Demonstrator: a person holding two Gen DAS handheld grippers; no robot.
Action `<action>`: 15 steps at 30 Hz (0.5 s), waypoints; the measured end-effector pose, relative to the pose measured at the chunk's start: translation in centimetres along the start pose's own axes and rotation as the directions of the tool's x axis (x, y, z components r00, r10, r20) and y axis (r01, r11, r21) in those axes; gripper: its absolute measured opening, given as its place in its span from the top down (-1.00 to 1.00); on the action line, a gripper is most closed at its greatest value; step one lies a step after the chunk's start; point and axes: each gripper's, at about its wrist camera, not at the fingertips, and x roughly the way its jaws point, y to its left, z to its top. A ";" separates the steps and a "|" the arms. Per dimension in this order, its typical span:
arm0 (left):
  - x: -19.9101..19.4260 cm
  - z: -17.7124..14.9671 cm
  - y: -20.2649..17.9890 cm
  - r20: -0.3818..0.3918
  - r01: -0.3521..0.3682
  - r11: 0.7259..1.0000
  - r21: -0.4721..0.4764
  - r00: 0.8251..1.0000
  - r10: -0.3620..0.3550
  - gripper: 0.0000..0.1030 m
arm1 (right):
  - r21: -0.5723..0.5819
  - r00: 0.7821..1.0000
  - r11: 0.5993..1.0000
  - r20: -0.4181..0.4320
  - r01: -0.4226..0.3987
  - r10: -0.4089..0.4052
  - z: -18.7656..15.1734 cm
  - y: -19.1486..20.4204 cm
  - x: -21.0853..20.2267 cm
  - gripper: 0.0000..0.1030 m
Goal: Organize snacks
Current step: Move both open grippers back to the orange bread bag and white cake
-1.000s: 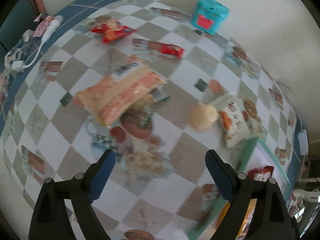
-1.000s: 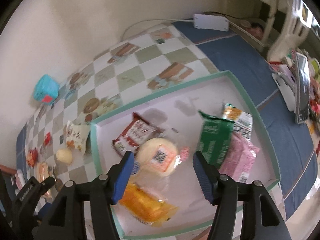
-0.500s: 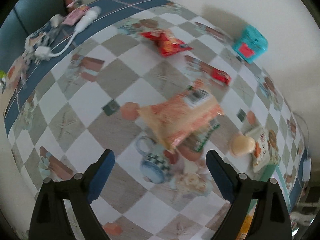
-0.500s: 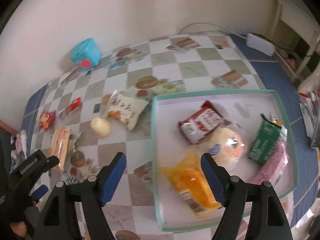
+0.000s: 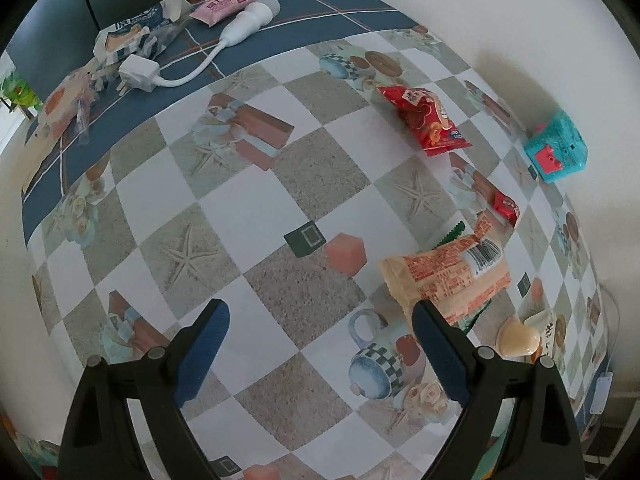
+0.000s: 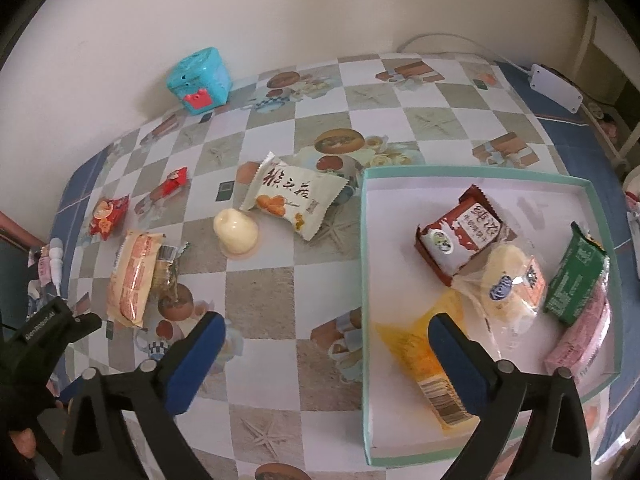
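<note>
Snacks are still waiting left of the tray, so both wide-open, empty grippers, the right just opening, should be approaching flat.

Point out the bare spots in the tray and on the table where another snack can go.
In the tray, the far right corner beyond the brown pack is bare, as is the near left corner beside the orange pack; its right side is crowded. On the table, the squares between the tray and the peach pack lie free.

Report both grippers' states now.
Left gripper: open, holding nothing.
Right gripper: open, jaws have just been opening, nothing between them.
</note>
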 end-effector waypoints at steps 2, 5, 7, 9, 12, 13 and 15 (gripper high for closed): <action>0.3 0.2 -0.3 -0.009 0.011 1.000 0.017 1.000 -0.011 -0.80 | 0.000 1.000 1.000 -0.010 -0.014 0.014 0.0 0.1 0.4 -1.00; 0.7 0.4 -1.3 -0.019 0.019 0.999 0.041 1.000 -0.019 -0.80 | 0.005 0.999 1.000 -0.023 -0.028 0.028 0.1 0.2 1.0 -1.00; 0.7 0.5 -1.6 -0.017 0.024 0.998 0.052 1.000 -0.023 -0.81 | -0.001 0.999 0.999 -0.021 -0.033 0.033 0.2 0.5 1.3 -1.00; 0.7 0.6 -2.1 -0.010 0.029 0.998 0.064 1.000 -0.029 -0.81 | -0.008 0.999 0.999 -0.017 -0.033 0.033 0.4 0.8 1.5 -1.00; 0.7 0.9 -2.6 -0.002 0.041 0.997 0.070 0.999 -0.041 -0.81 | -0.022 0.999 0.999 -0.012 -0.031 0.030 0.8 1.4 1.8 -1.00; 0.7 1.1 -2.8 0.001 0.045 0.996 0.073 0.999 -0.046 -0.81 | -0.028 0.999 0.999 -0.010 -0.033 0.033 1.0 1.6 1.9 -1.00; 0.7 1.3 -3.1 0.006 0.052 0.995 0.080 0.999 -0.053 -0.81 | -0.041 0.999 0.998 -0.004 -0.036 0.036 1.3 2.0 2.2 -1.00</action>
